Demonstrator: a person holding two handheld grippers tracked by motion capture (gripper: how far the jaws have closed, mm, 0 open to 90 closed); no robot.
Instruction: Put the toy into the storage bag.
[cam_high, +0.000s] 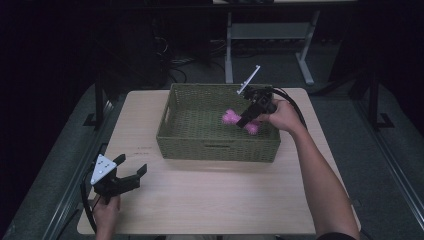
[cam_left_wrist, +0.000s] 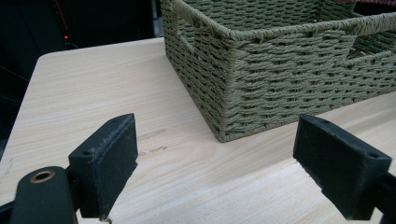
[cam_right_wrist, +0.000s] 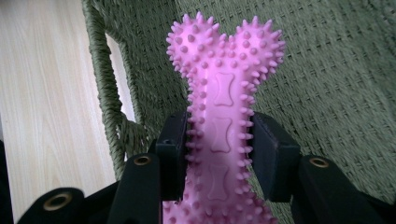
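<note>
Dark surroundings with a grey floor and the legs of other furniture are seen at the top of the high view, and a pale wood-grain worktop (cam_high: 210, 200) takes up the middle of the frame. On the worktop a green woven basket (cam_high: 190, 145) with cut-out handles is set, just above the centre of the frame. A pink spiked bone-shaped toy (cam_right_wrist: 223, 88) is held over the inside of the basket, right of centre in the high view, by the right gripper (cam_high: 247, 118), whose fingers (cam_right_wrist: 172, 154) are clamped on the toy's narrow middle; whether the toy touches the basket floor cannot be told. In the right gripper view small bone shapes are seen pressed into the toy's shaft, but no brand or lettering can be read there. The left gripper (cam_high: 131, 172) is held low at the lower left of the high view, over the worktop and well apart from the basket, with its fingers (cam_left_wrist: 112, 158) spread apart and nothing between them. A faint dark mark on the worktop, near the basket's front corner in the left gripper view, is too small to be read.
</note>
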